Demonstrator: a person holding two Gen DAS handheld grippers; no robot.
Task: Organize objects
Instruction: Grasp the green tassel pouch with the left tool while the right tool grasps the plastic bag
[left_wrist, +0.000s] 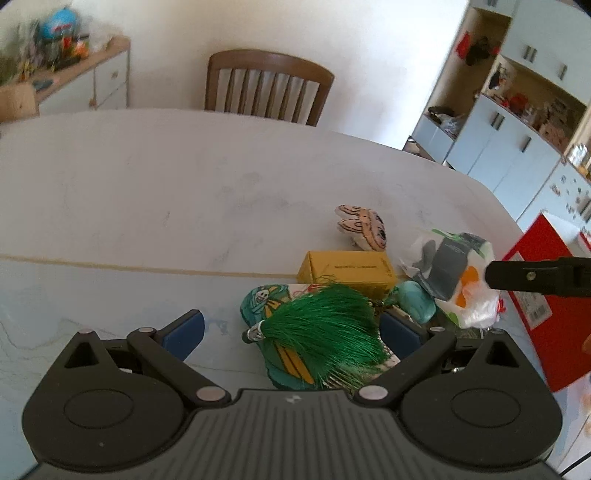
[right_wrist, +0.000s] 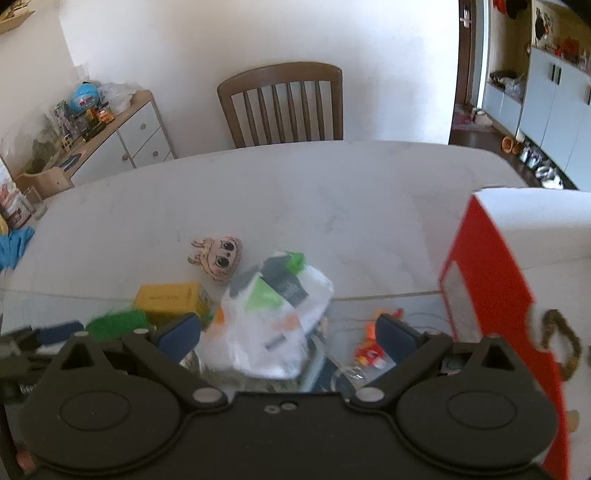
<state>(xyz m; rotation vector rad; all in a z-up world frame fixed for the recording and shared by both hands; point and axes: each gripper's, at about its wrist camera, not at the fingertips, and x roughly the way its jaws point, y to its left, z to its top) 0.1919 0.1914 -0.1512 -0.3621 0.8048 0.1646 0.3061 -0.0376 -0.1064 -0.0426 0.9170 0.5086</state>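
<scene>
A pile of small objects lies on the white table (left_wrist: 147, 192). In the left wrist view my left gripper (left_wrist: 291, 330) is open over a green tassel (left_wrist: 325, 321) that lies on a teal printed pouch (left_wrist: 258, 299). Behind them are a yellow box (left_wrist: 347, 271), a cartoon-face plush (left_wrist: 364, 227) and a plastic bag of goods (left_wrist: 454, 269). In the right wrist view my right gripper (right_wrist: 290, 334) is open around the plastic bag (right_wrist: 273, 314), which sits between the fingers. The yellow box (right_wrist: 170, 299), plush (right_wrist: 219, 260) and tassel (right_wrist: 114, 323) show to the left.
A red and white box (right_wrist: 491, 280) stands at the right of the table, also in the left wrist view (left_wrist: 543, 295). Small orange items (right_wrist: 369, 347) lie next to it. A wooden chair (right_wrist: 284, 107) stands behind the table. The right gripper's finger (left_wrist: 535, 280) enters the left view.
</scene>
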